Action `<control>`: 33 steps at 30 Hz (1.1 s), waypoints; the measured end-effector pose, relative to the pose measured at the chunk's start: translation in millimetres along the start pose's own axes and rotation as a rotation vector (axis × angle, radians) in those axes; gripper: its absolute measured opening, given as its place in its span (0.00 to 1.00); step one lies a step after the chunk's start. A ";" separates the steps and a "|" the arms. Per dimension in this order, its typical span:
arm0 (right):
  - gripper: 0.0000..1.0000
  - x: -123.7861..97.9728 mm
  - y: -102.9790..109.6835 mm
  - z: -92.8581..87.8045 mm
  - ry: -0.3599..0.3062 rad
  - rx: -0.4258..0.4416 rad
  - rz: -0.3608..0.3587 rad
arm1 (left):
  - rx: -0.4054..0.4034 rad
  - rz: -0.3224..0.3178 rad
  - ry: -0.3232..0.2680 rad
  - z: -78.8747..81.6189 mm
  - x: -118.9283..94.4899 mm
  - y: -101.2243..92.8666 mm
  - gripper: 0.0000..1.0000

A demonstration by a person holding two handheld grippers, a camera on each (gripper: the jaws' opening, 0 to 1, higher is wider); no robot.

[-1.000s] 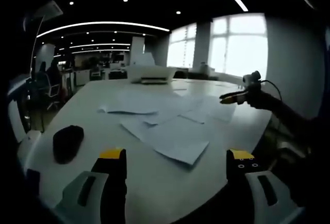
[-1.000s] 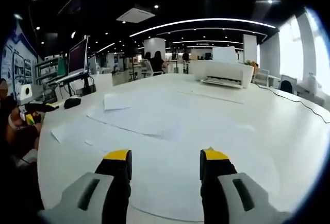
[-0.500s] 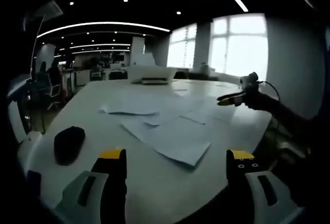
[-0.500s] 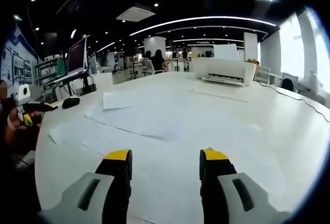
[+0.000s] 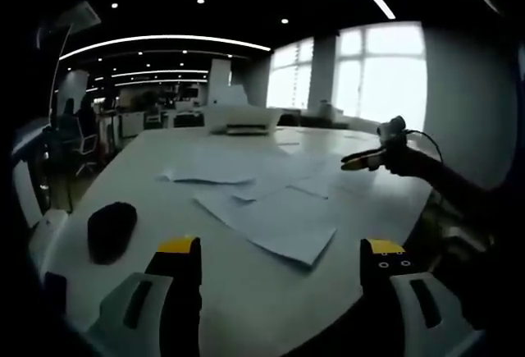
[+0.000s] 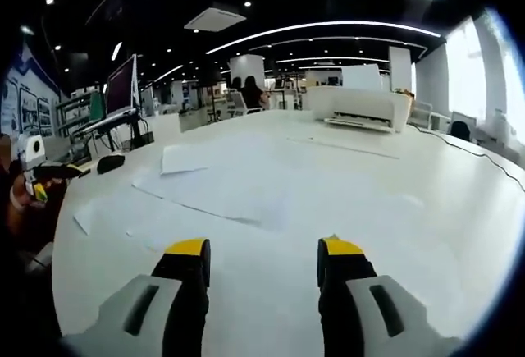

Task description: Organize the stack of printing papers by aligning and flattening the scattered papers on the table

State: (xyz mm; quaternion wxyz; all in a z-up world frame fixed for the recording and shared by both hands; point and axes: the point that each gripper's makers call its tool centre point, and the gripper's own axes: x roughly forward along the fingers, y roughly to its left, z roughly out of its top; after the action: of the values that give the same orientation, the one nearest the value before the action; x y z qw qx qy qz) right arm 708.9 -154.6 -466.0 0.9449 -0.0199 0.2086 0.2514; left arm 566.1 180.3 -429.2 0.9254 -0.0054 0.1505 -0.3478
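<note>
The printing papers [image 5: 275, 209] lie scattered across the middle of the white table [image 5: 139, 185], loose sheets overlapping at odd angles, the nearest one skewed with a corner pointing toward me. In the right gripper view the same papers [image 6: 221, 189] spread ahead of my jaws and off to the left, white on white and hard to separate at the far edges

I judge these sheets light, thin and limp: they will slide easily on the smooth top and will buckle or crease if I pinch them mid-sheet. Better to nudge them by their edges and corners into one pile, squaring the sides with a jaw held flat against the edge, then press down gently to flatten

My left gripper [image 5: 281, 250] hangs released, jaws wide apart and holding nothing, hovering above the near edge of the table, just short of the nearest sheet. My right gripper [image 6: 262, 260] is likewise unclenched and empty, jaws parted, held low over the papers at the right side of the table; in the left gripper view it [image 5: 361, 160] reaches in from the right, level over the sheets

A dark computer mouse [image 5: 111, 230] sits near left of the papers, and a white printer [image 6: 357, 109] stands at the far end
</note>
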 end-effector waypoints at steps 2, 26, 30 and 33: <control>0.48 1.4 0.2 -0.3 0.001 0.003 0.002 | -0.002 0.004 0.001 -0.6 -0.6 1.5 0.82; 0.48 20.3 7.2 4.4 0.001 0.032 0.025 | -0.014 0.001 -0.006 -1.5 0.0 3.3 0.82; 0.47 25.1 6.0 7.2 -0.008 0.055 0.030 | -0.016 0.003 -0.006 -2.4 -0.8 4.0 0.82; 0.47 28.8 5.2 7.8 -0.009 0.067 0.032 | -0.018 0.004 -0.007 -2.6 -1.6 4.5 0.82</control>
State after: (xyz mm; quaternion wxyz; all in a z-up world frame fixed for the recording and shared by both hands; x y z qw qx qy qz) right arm 732.1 -135.5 -470.2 0.9419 0.0162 0.2129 0.2593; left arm 567.2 185.0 -431.7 0.9265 -0.0145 0.1505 -0.3447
